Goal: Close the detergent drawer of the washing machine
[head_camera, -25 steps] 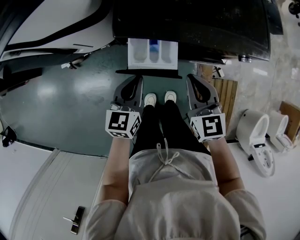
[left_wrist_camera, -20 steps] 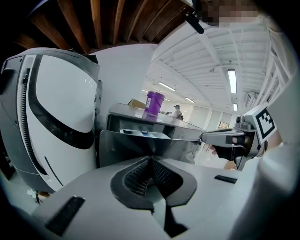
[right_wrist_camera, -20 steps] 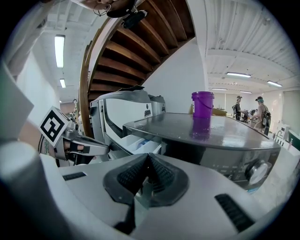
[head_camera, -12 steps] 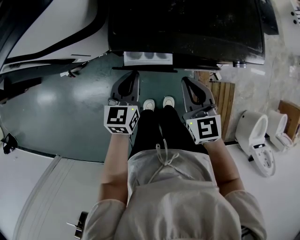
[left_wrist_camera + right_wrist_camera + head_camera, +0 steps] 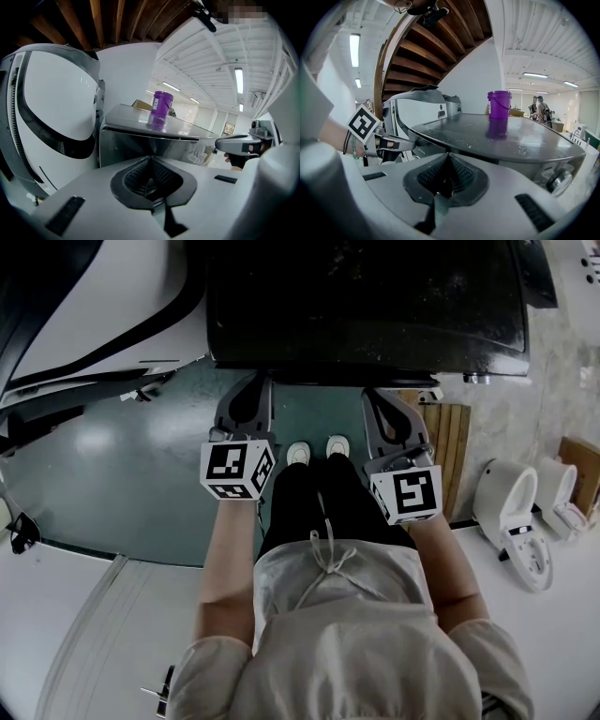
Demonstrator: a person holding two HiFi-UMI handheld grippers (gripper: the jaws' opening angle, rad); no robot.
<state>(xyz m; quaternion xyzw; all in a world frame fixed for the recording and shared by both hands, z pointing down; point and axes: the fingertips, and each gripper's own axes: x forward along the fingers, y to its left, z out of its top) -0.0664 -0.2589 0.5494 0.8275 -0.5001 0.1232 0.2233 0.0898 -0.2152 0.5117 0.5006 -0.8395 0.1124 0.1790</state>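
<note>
The dark-topped washing machine [image 5: 366, 296] fills the top of the head view. No white detergent drawer sticks out of its front edge [image 5: 314, 377]; the front face itself is hidden from above. My left gripper [image 5: 249, 382] is shut, its tips right at the machine's front below the top edge. My right gripper [image 5: 373, 396] is shut too, tips close to the front a little to the right. In the left gripper view the closed left gripper [image 5: 150, 158] points at the machine's upper front. In the right gripper view the closed right gripper [image 5: 448, 153] does the same. Neither holds anything.
A purple cup [image 5: 161, 104] [image 5: 499, 104] stands on the machine's top. A white appliance [image 5: 94, 296] sits to the left. A wooden pallet [image 5: 442, 437] and white fixtures [image 5: 511, 521] lie at the right. The person's shoes [image 5: 319, 448] are on the green floor between the grippers.
The white drawer stuck out a second ago, showed halfway in at half a second, and is now out of sight. Both grippers moved forward to the machine's front.
</note>
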